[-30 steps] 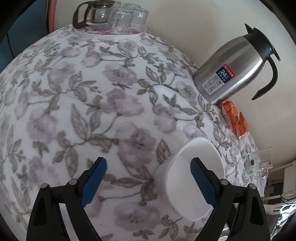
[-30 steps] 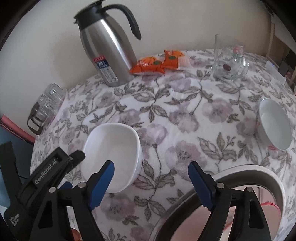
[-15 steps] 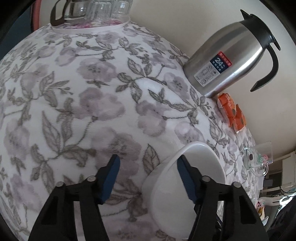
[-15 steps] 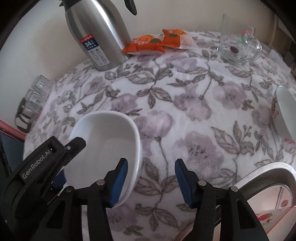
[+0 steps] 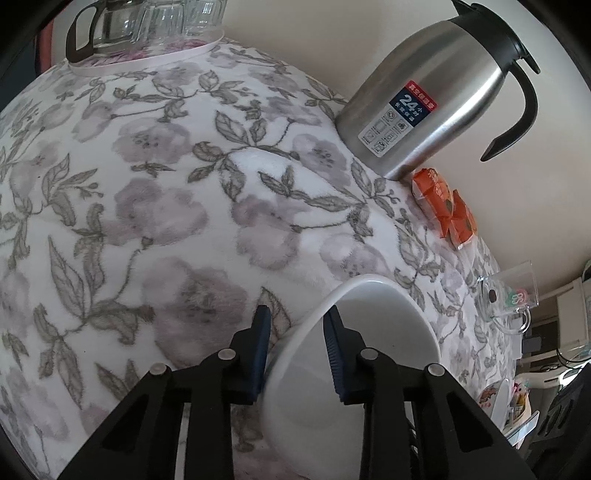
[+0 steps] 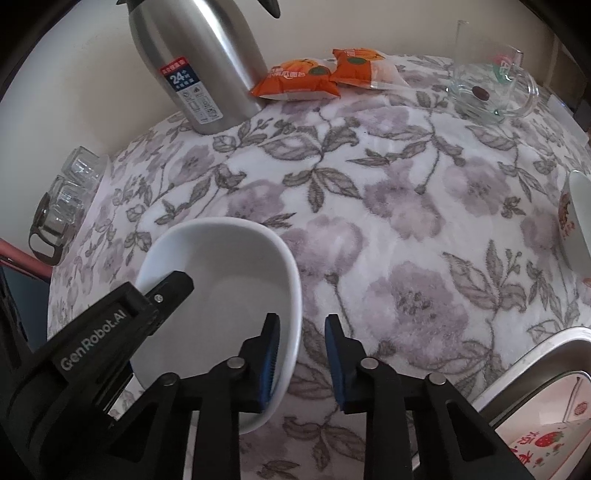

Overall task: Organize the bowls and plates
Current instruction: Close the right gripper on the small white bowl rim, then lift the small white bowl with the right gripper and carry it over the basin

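Note:
A plain white bowl (image 6: pixel 221 280) sits on the flowered tablecloth; it also shows in the left wrist view (image 5: pixel 365 354). My left gripper (image 5: pixel 295 350) straddles its left rim, one finger outside and one inside, with the jaws narrowed around the wall. My right gripper (image 6: pixel 301 358) straddles the opposite rim the same way, with its left finger inside the bowl. The left gripper's black finger (image 6: pixel 162 288) shows in the right wrist view. A second bowl with a red pattern (image 6: pixel 578 229) sits at the far right. A metal tray with a strawberry print (image 6: pixel 535 417) is at the lower right.
A steel thermos jug (image 6: pixel 199 62) stands at the back by the wall, with orange snack packets (image 6: pixel 325 74) beside it. A glass mug (image 6: pixel 491 88) is at the back right. A glass pot and tumblers on a round tray (image 5: pixel 147 29) stand at the table's left end.
Both grippers have moved in onto the white bowl and their jaws have narrowed from wide open to closed around opposite rims.

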A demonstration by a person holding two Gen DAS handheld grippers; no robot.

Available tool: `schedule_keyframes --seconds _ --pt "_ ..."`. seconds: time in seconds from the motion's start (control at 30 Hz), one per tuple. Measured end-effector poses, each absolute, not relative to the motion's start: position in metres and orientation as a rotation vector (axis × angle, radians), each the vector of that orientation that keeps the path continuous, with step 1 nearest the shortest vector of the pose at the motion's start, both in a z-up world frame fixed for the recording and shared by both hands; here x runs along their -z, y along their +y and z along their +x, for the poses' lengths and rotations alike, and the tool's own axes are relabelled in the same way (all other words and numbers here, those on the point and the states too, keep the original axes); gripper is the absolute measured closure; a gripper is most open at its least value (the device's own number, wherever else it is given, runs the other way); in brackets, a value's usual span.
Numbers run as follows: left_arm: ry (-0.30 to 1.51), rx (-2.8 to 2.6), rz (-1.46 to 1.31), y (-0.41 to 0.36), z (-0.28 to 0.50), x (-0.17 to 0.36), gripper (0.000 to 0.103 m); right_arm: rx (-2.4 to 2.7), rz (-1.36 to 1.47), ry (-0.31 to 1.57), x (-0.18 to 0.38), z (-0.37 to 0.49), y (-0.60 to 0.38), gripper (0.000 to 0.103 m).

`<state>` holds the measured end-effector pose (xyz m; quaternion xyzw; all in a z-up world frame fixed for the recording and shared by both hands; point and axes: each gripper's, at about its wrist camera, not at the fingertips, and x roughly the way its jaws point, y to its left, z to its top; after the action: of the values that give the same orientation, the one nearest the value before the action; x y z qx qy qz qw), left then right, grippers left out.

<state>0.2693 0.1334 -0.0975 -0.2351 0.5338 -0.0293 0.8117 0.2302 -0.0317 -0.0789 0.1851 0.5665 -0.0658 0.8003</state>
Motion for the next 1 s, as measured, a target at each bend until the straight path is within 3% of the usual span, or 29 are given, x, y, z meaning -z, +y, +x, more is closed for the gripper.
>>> schedule_keyframes --seconds 0.13,0.5,1.0 --pt "1.139 0.077 -0.499 0.134 0.268 0.096 0.076 0.119 0.394 1.212 0.076 0.229 -0.029 0.088" --pt "1.127 0.095 -0.479 0.134 0.262 0.082 0.078 0.111 0.379 1.212 0.066 0.223 -0.027 0.088" --pt "1.013 0.141 -0.41 0.122 0.219 0.013 0.079 0.073 0.377 1.12 0.005 0.188 -0.037 0.088"
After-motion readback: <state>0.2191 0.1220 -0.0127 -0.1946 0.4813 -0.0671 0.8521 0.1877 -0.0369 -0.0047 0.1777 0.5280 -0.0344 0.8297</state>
